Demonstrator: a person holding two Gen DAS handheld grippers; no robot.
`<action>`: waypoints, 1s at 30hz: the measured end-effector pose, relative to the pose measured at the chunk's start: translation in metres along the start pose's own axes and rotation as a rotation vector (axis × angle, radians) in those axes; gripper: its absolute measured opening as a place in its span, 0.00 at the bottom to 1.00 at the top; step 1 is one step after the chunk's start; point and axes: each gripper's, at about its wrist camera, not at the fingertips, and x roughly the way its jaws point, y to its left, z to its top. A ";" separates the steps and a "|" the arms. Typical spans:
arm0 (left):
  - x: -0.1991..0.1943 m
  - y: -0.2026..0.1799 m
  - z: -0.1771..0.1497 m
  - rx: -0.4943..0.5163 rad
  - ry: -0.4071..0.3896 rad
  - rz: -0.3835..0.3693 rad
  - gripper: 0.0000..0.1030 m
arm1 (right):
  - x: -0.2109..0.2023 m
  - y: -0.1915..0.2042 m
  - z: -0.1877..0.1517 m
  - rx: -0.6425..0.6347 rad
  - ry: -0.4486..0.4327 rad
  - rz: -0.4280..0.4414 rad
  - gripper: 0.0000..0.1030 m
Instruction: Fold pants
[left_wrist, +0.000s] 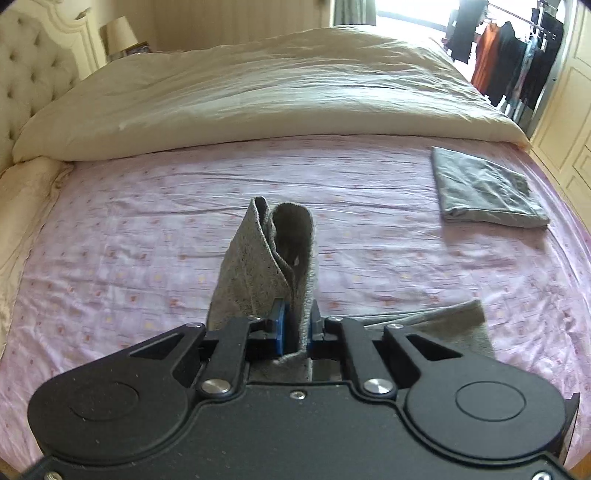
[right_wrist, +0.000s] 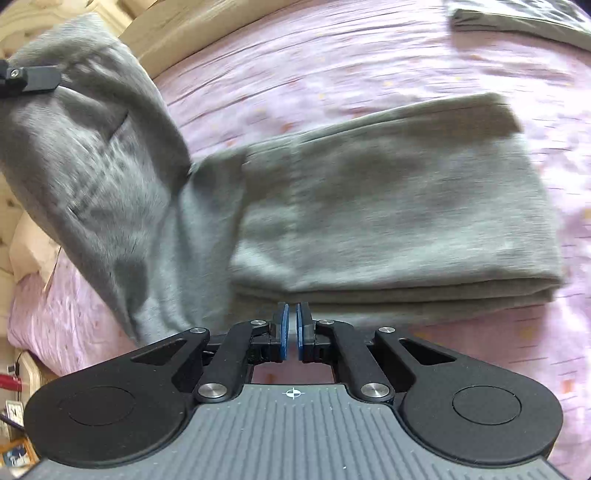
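A pink patterned bedsheet (left_wrist: 147, 229) covers the bed, a cream duvet (left_wrist: 258, 92) heaped behind. The left gripper (left_wrist: 297, 325) pinches an end of the grey pants (right_wrist: 388, 206), lifted clear; the rest lies folded on the sheet. The right gripper (right_wrist: 290, 330) is closed, empty, just short of the fold. A folded grey garment (left_wrist: 484, 192) lies well apart, open sheet between. No readable writing; the lifted cloth is blurred.

Home bedrm, bed (left_wrist: 110, 236), duvet (left_wrist: 258, 96), headboard (left_wrist: 26, 81)
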 end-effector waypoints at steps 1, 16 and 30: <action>0.006 -0.021 -0.002 0.014 -0.002 -0.027 0.02 | -0.006 -0.012 0.002 0.013 -0.009 -0.007 0.05; 0.075 -0.108 -0.050 0.131 0.214 0.011 0.19 | -0.040 -0.099 0.040 0.056 -0.139 -0.056 0.08; 0.087 0.064 -0.096 -0.150 0.407 0.254 0.31 | 0.009 -0.047 0.100 -0.051 -0.101 0.015 0.58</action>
